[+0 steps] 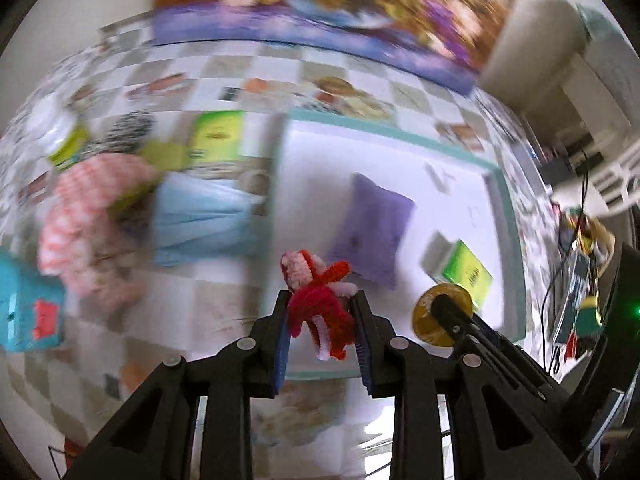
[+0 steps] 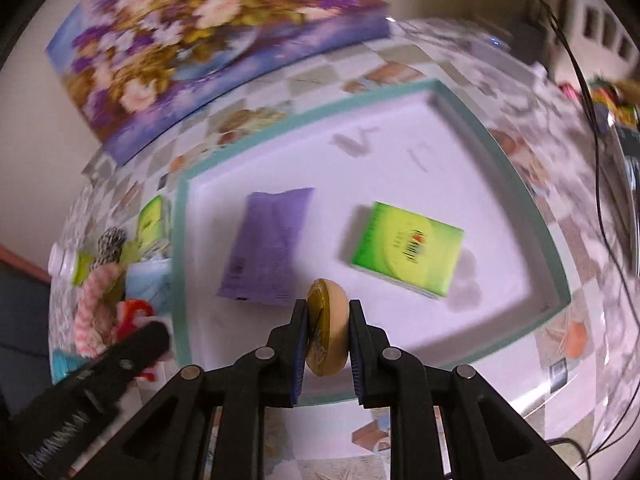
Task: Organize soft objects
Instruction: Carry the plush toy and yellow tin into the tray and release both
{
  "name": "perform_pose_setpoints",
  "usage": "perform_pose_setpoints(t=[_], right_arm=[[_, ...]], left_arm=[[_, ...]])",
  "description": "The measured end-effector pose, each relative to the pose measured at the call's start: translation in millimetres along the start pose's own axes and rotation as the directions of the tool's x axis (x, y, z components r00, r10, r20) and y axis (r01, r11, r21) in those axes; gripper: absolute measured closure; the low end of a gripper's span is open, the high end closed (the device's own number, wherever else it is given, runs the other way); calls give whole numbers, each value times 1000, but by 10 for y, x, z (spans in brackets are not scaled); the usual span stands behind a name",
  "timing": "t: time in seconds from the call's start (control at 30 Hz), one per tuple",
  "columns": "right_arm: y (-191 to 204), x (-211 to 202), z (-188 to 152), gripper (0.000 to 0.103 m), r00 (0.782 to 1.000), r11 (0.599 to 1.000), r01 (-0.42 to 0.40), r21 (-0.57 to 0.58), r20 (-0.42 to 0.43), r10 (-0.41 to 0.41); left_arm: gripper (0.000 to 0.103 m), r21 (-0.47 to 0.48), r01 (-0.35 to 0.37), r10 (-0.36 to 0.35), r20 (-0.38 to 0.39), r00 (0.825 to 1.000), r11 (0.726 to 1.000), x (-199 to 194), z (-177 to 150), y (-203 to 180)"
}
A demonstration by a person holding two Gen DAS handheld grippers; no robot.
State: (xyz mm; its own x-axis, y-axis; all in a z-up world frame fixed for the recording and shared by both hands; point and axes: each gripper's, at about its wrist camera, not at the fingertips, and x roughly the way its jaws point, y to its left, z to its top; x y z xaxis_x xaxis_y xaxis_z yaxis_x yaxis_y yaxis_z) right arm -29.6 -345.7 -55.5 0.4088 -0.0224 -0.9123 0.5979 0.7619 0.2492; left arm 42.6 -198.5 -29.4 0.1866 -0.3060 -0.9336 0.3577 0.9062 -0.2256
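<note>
Jaws on my left gripper pinch a red and pink pipe-cleaner figure above the near rim of the teal-edged tray. My right gripper clamps a round tan sponge over that tray, where a purple pouch and green packet lie.

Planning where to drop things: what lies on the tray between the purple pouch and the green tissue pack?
Only bare white tray floor separates purple pouch from green tissue pack, clearest in the right wrist view.
</note>
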Motion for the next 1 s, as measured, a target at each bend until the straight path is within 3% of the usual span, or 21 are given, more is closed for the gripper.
perform_pose_setpoints(t=[0.2, 0.47, 0.53, 0.7, 1.0], right_arm=[[-177, 62, 5, 82, 1000, 999, 14, 50, -28, -13], [-196, 59, -3, 80, 999, 998, 40, 58, -18, -39], [-200, 55, -2, 80, 999, 997, 44, 62, -15, -43], [-204, 29, 12, 80, 998, 996, 61, 66, -3, -61], [-152, 50, 28, 77, 995, 995, 97, 40, 1, -97]], left_arm=[[68, 34, -21, 23, -58, 998, 999, 304, -13, -93], [67, 22, 14, -13, -40, 999, 1000, 294, 72, -6], [63, 32, 31, -30, -35, 999, 999, 273, 72, -12], [39, 19, 45, -44, -24, 999, 999, 254, 102, 0], [22, -50, 22, -22, -9, 1000, 999, 226, 166, 211]])
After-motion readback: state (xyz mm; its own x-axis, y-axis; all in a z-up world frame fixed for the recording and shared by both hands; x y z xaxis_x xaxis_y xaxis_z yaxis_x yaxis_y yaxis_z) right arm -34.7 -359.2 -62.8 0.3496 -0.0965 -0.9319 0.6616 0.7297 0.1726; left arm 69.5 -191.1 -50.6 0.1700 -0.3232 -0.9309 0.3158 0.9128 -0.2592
